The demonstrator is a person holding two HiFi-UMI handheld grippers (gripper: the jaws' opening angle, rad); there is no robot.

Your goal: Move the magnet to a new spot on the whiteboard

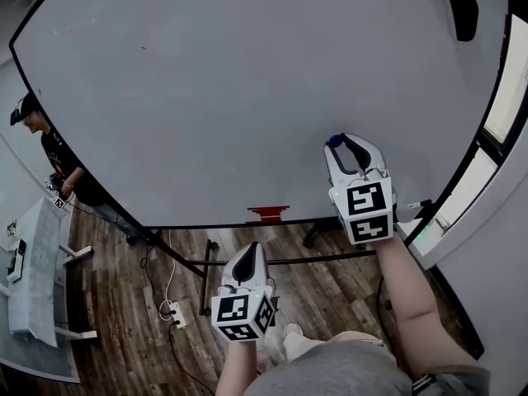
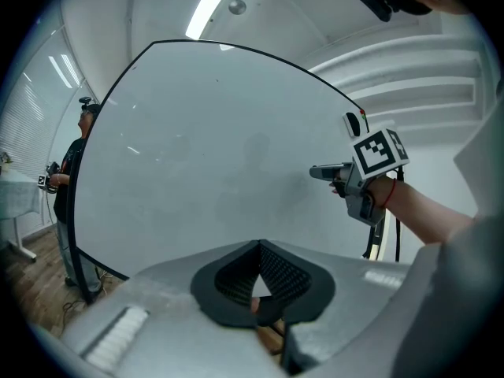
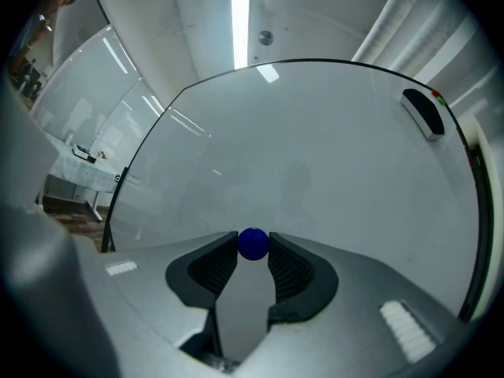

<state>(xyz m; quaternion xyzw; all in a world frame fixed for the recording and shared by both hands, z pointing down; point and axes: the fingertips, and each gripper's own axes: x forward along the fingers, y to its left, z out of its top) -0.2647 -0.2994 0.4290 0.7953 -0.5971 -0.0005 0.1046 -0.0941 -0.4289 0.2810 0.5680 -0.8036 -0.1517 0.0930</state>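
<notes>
Where the right gripper [image 3: 253,248] ends, its two ribbed jaws pinch a blue ball magnet [image 3: 253,242], one pad on each side, the ball at the very tips. Head view: magnet [image 1: 334,141] and right gripper [image 1: 343,143] sit in front of the lower right part of the whiteboard [image 1: 247,97]. Whether the ball touches the surface cannot be told.

Left gripper [image 2: 258,244]: jaws brought together at the tips, nothing between them. It hangs low [image 1: 248,249], below the board's bottom edge and over the wood floor [image 1: 124,320], well apart from the right one.

Board surface is plain grey-white with a black frame. A black eraser [image 1: 462,11] clings near its top right corner. A small red item [image 1: 268,214] sits at the bottom edge.

Further out: a person [image 1: 51,151] stands beside the board's left edge. A power strip [image 1: 176,312] lies on the floor, and a pale table [image 1: 37,271] stands at far left.
</notes>
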